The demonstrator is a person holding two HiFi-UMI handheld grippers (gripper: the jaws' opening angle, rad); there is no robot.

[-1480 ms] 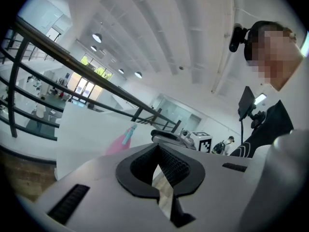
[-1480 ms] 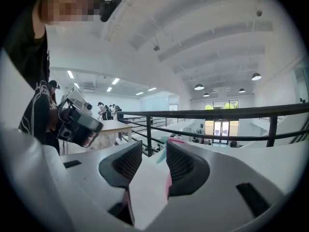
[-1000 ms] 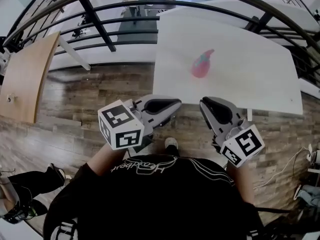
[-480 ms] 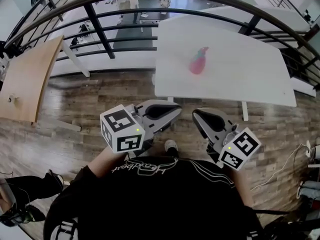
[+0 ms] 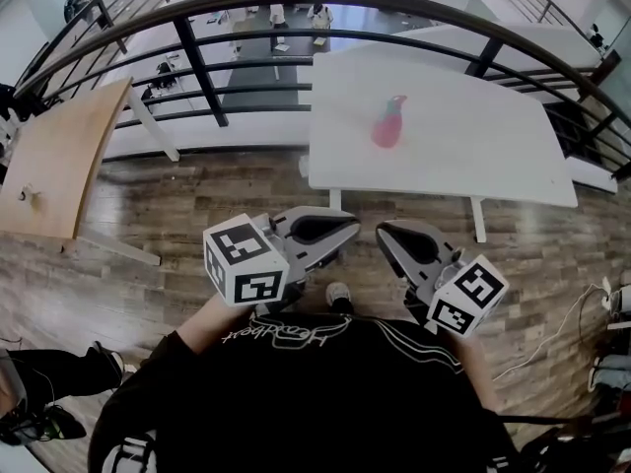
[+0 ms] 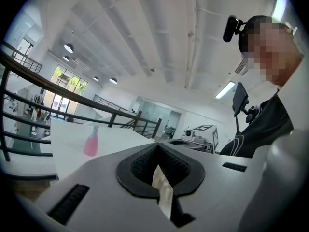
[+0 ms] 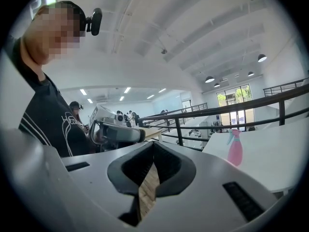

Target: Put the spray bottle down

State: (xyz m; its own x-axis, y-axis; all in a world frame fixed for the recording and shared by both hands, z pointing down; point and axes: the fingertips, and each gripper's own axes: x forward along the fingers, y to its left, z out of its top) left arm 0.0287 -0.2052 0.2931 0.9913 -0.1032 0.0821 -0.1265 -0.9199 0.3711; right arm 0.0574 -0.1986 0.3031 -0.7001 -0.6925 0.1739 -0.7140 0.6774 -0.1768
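Note:
The pink spray bottle point(image 5: 386, 124) stands upright on the white table point(image 5: 493, 146), with nothing touching it. It also shows far off as the bottle point(image 6: 91, 141) in the left gripper view and the bottle point(image 7: 235, 149) in the right gripper view. My left gripper point(image 5: 347, 228) and right gripper point(image 5: 385, 236) hang side by side close to my body, over the wooden floor and well short of the table. Both are shut with nothing between the jaws; the left gripper point(image 6: 157, 148) and right gripper point(image 7: 153, 145) show their dark pads point(image 6: 140, 164) meeting.
A curved black railing point(image 5: 197, 62) runs behind the table. A wooden tabletop point(image 5: 54, 156) stands at the left. Plank floor point(image 5: 197, 195) lies between me and the table. Cables point(image 5: 562, 328) trail at the right, and someone's legs point(image 5: 39, 382) show at the lower left.
Both grippers and I have drawn back from the table, so the table and bottle now sit farther off. The bottle has not moved.

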